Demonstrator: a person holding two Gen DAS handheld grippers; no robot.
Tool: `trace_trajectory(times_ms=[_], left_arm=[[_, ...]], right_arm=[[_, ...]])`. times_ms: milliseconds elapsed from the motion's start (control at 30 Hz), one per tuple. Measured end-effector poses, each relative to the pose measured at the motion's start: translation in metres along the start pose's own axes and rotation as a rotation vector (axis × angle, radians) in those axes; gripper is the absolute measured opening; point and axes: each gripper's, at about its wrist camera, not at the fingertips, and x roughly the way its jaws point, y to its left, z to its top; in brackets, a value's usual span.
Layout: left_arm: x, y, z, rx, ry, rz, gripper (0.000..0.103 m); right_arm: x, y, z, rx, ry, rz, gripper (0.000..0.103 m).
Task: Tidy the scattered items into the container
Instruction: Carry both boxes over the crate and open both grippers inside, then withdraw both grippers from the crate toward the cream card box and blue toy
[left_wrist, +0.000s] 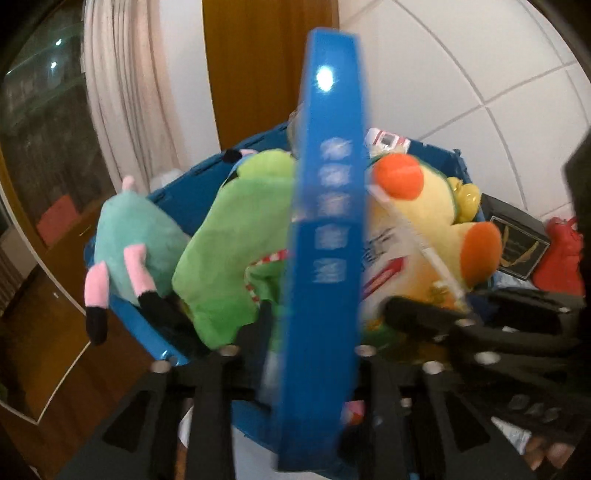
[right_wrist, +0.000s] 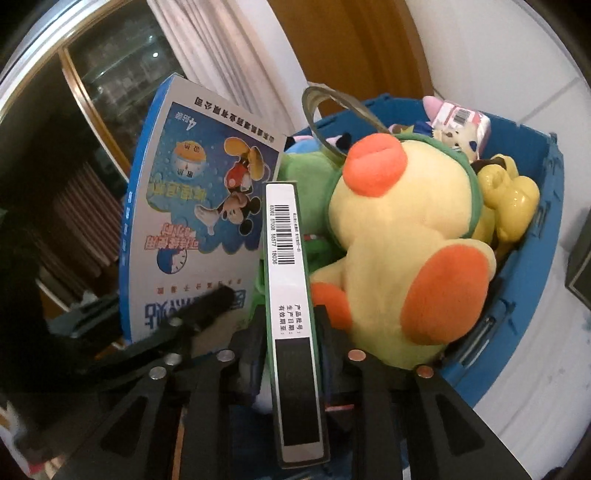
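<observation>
Left gripper has the blue box between its jaws, right gripper the green-edged box; contact unclear. Both over the full blue container. Slot them edgewise beside the yellow plush.

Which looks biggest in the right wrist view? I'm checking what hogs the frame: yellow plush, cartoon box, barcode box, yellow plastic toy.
1. yellow plush
2. cartoon box
3. barcode box, though nearness inflates it
4. yellow plastic toy
</observation>
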Motion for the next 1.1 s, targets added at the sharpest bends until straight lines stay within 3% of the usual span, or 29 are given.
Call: trace_trajectory(times_ms=[33, 67, 133, 167, 200, 233, 300, 567, 833, 1100], left_arm=[[-0.002, 0.002, -0.001, -0.004, -0.008, 0.011, 0.057], [-0.006, 0.004, -0.002, -0.008, -0.017, 0.021, 0.064], [-0.021, 0.006, -0.006, -0.02, -0.054, 0.027, 0.084], [-0.028, 0.008, -0.009, -0.023, -0.074, 0.03, 0.085], [-0.034, 0.007, -0.011, -0.02, -0.086, 0.034, 0.087], [-0.039, 0.006, -0.015, -0.017, -0.091, 0.032, 0.087], [-0.049, 0.002, -0.022, -0.012, -0.098, 0.029, 0.087], [-0.088, -0.015, -0.05, -0.026, -0.139, 0.047, 0.087], [-0.122, -0.043, -0.082, -0.053, -0.168, 0.028, 0.087], [-0.138, -0.108, -0.113, -0.035, -0.148, -0.045, 0.087]], right_arm=[[-0.003, 0.0, -0.001, -0.008, -0.005, -0.013, 0.032], [-0.008, 0.0, -0.003, -0.015, -0.013, -0.029, 0.035], [-0.019, 0.001, -0.007, -0.028, -0.029, -0.059, 0.057], [-0.027, -0.001, -0.009, -0.025, -0.046, -0.056, 0.065], [-0.033, -0.001, -0.011, -0.027, -0.057, -0.057, 0.08], [-0.04, -0.001, -0.013, -0.028, -0.069, -0.059, 0.083], [-0.052, -0.001, -0.017, -0.029, -0.088, -0.065, 0.083], [-0.095, -0.006, -0.046, -0.024, -0.14, -0.091, 0.102], [-0.135, -0.024, -0.083, 0.022, -0.184, -0.075, 0.103], [-0.183, -0.07, -0.136, 0.075, -0.179, -0.156, 0.103]])
